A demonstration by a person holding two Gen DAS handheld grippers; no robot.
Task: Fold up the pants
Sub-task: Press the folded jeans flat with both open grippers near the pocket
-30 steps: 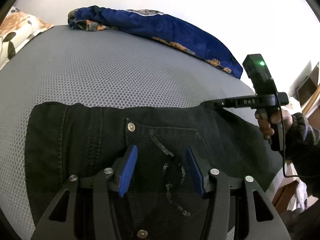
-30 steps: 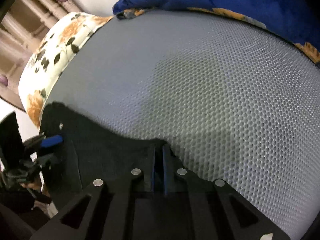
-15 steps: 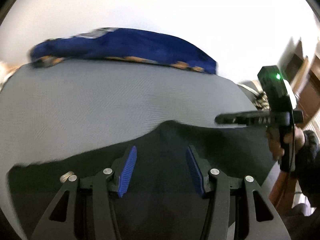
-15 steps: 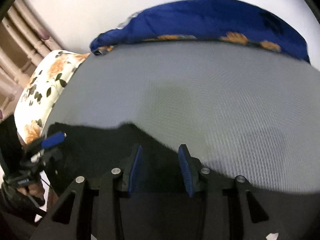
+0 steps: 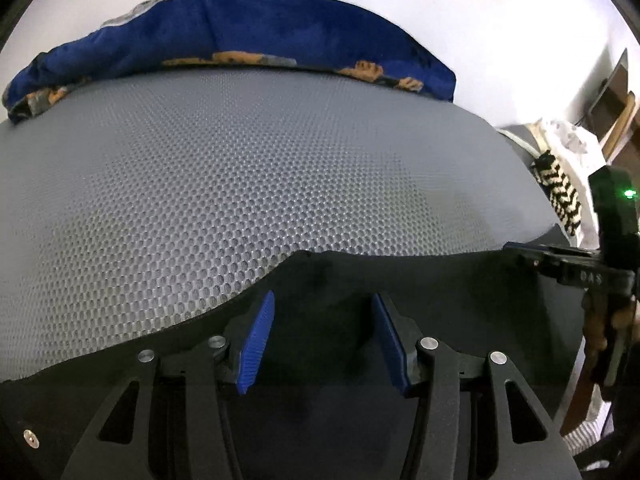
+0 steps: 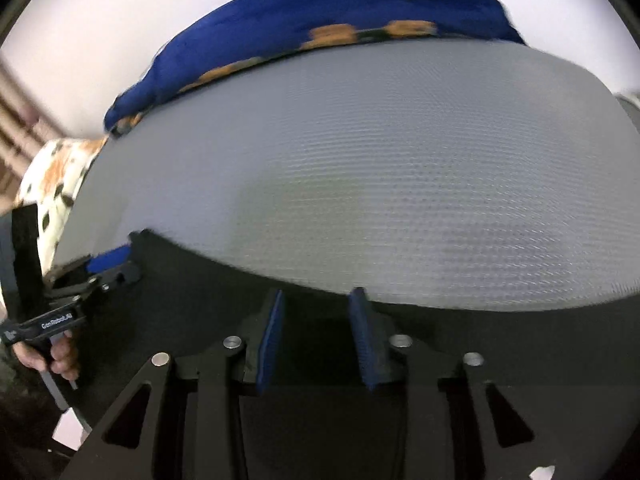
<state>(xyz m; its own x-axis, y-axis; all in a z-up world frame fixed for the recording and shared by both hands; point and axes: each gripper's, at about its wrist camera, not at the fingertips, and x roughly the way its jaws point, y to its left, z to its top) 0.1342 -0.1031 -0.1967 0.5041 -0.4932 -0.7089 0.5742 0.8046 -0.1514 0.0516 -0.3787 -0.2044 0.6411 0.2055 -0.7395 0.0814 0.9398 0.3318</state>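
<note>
At the near edge of both wrist views, black pants [image 5: 400,276] lie flat across the front of a grey mesh mattress [image 5: 240,184], filling the frame from 8 o'clock round to 4 o'clock. The left gripper [image 5: 322,334] is over the cloth with its blue pads spread and nothing pinched between them; whether the pads touch the fabric cannot be told. The right gripper [image 6: 318,338] sits over the far hem of the pants, its jaws closing, with dark cloth seen in the gap and the pads not pressing it. In the left view the right gripper appears at 3 o'clock, a hand [image 5: 600,328] on its grip. In the right view the left gripper shows at 9 o'clock at the pants' corner, held by a hand [image 6: 56,356]. Beyond the pants, bare mattress runs to 12 o'clock, where a blue blanket [image 5: 240,36] with orange patches lies along the far edge. A floral pillow [image 6: 60,176] sits at 10 o'clock in the right view.
</note>
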